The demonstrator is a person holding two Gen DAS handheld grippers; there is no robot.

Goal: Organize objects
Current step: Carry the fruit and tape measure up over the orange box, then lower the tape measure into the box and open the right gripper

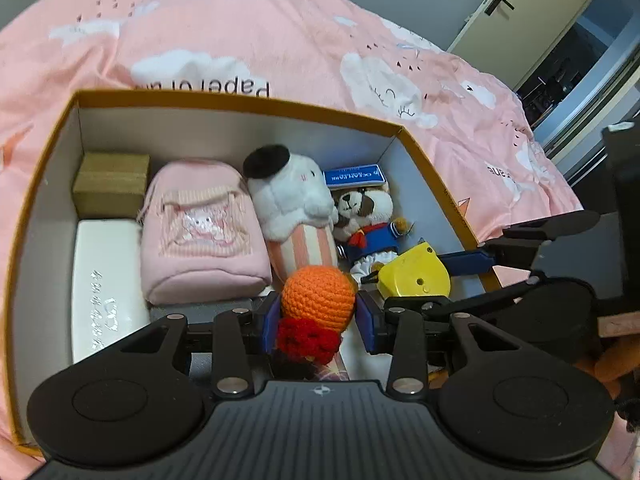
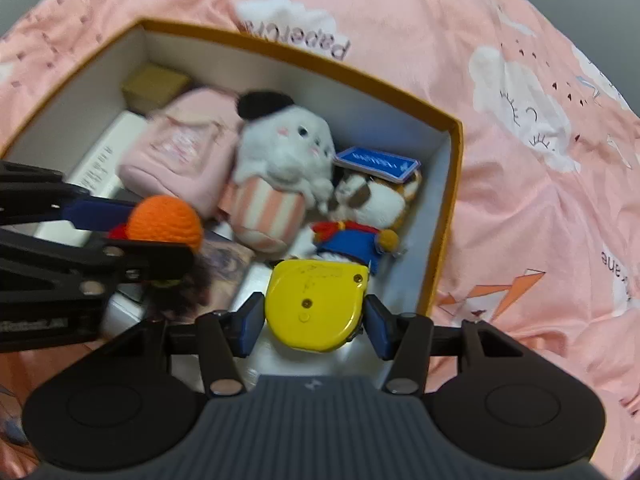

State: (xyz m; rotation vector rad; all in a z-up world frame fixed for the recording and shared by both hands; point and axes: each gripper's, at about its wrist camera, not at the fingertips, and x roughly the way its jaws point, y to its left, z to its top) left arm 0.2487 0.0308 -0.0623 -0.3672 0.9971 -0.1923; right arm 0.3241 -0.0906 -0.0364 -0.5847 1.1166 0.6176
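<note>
Setting: a bed (image 1: 280, 40) under a pink cover printed with white clouds; grey wall and a cream door (image 1: 532, 12) behind.
Box: open cardboard box (image 1: 240, 102), orange rim, white inside, lying on the bed.
Box, left side: a small tan carton (image 1: 112, 184) in the far corner; a white case (image 1: 106, 288) just in front of it, along the left wall.
Box, middle: a pink pouch (image 1: 200, 232) with a stitched picture, beside the white case; a white plush (image 1: 292, 196) with a black cap and a pink-striped base, touching the pouch.
Box, right side: a bear plush (image 1: 370, 224) in a blue sailor top, pressed against the white plush; a blue card pack (image 1: 354, 176) lying at its head, tilted.
Left claw: left claw (image 1: 318, 322) pinching an orange crochet ball (image 1: 318, 298) with a red crochet piece (image 1: 308, 340) below it; the pads press on both sides. It hangs over the near part of the box, in front of the pouch and the white plush.
Right claw: right claw (image 2: 314, 326) pinching a yellow tape measure (image 2: 316, 304) flat between its pads, over the near right part of the box, just in front of the bear plush.
Claws together: side by side, close, both angled down into the box.
Box floor, near edge: a printed card (image 2: 228, 264) partly seen beneath the left claw; its details are too blurred to tell.
</note>
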